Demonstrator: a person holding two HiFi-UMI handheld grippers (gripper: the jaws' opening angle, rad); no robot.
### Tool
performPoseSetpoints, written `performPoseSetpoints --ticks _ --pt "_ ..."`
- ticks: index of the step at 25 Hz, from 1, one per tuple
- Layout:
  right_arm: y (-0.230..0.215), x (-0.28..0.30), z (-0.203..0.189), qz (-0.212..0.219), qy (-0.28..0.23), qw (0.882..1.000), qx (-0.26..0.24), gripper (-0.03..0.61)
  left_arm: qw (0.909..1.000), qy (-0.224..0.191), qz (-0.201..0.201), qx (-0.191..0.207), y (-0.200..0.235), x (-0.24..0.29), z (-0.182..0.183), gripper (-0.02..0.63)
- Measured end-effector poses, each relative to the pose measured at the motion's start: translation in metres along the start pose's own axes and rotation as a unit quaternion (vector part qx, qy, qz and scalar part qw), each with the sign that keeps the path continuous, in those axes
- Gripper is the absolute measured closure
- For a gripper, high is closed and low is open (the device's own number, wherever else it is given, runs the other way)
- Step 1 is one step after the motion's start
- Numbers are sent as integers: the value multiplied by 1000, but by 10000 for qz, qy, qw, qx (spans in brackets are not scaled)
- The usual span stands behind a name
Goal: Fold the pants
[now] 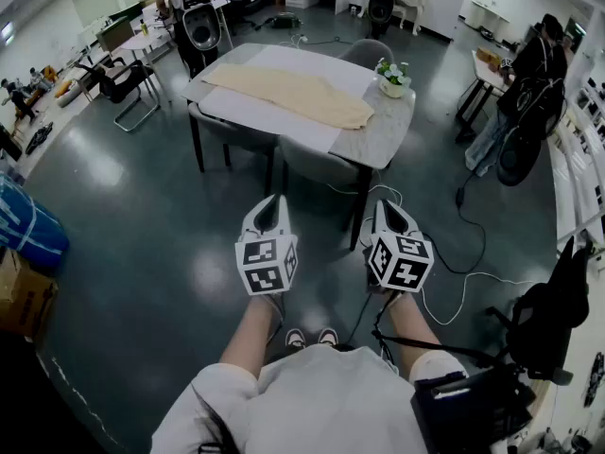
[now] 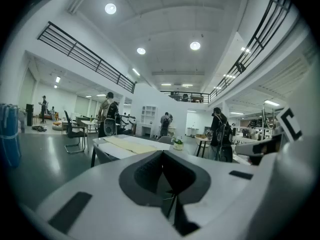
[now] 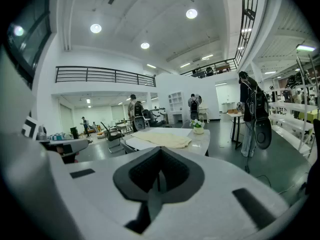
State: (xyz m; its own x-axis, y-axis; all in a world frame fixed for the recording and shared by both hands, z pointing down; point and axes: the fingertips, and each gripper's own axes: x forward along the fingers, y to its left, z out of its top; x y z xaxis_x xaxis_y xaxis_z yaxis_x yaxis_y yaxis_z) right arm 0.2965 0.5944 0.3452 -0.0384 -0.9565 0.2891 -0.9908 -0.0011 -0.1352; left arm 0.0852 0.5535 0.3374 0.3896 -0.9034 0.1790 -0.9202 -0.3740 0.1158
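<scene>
Beige pants lie spread flat on a white mat on the grey table, well ahead of me across the floor. They also show in the left gripper view, pants, and in the right gripper view, pants, far beyond the jaws. My left gripper and right gripper are held side by side in the air, short of the table and touching nothing. In each gripper view the dark pads meet with nothing between them: left gripper, right gripper.
A potted plant stands on the table's right end. Grey chairs are tucked under its near side. Cables trail over the floor at right. A person stands at right, and a blue bundle and a cardboard box sit at left.
</scene>
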Motion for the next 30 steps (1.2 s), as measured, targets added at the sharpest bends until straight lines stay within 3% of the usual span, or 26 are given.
performPoseSetpoints --ticks 14,24,30 --pt "10 28 2 -21 -67 9999 74 586 10000 21 -11 1 27 23 0 604" --pt "46 78 -9 -159 123 9997 134 586 9997 209 150 39 102 40 -9 604" --pt "75 125 -16 -5 388 9992 129 586 9989 334 324 -6 143 58 -12 604"
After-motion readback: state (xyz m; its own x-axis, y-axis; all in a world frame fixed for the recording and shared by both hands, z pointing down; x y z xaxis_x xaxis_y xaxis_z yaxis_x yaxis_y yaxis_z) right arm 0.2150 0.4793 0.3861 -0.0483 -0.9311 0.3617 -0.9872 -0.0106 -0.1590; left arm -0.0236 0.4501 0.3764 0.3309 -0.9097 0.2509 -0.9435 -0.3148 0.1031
